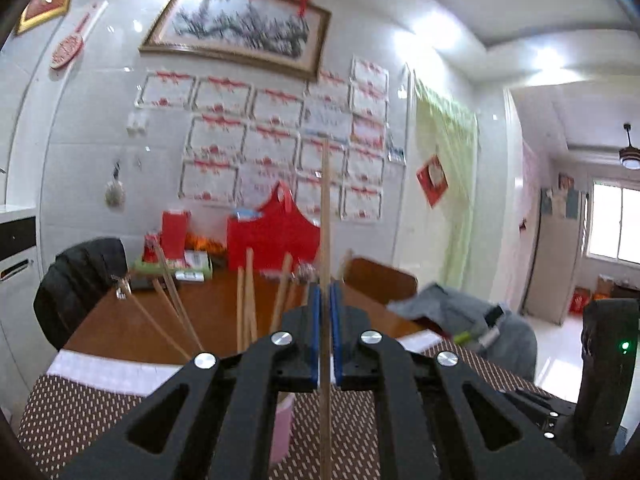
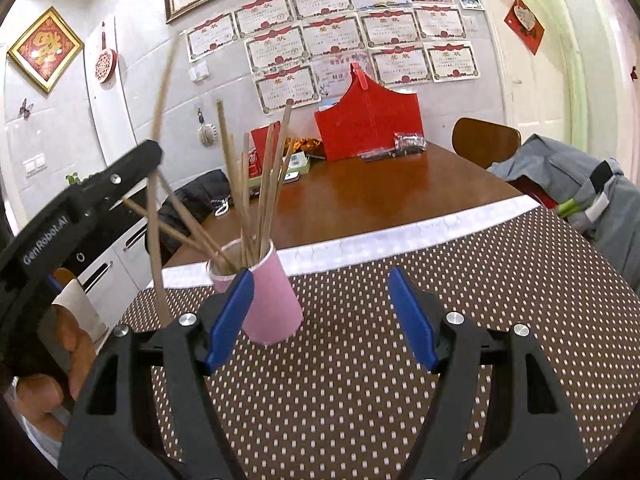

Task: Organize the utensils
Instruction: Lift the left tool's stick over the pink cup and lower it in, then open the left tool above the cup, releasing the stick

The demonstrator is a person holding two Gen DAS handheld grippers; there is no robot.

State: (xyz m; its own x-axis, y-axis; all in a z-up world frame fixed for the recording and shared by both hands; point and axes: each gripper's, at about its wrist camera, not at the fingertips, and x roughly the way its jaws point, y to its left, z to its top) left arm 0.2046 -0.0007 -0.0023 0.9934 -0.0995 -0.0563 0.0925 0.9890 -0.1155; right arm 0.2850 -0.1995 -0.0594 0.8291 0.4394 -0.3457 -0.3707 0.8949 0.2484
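Wooden chopstick (image 1: 325, 216) is clamped upright in the left hand-held gripper (image 1: 325, 292); only the right view shows the wide-open right hand-held gripper (image 2: 320, 312) beside the pink cylindrical cup (image 2: 268, 296).

Bright daylight, glare on glossy wall tiles (image 1: 100, 128), motion blur, fisheye-bent edges.

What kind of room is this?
Probably a dining room at someone's home: a wooden table with chairs, award certificates stuck on the tiled wall, and a pink cup of chopsticks.
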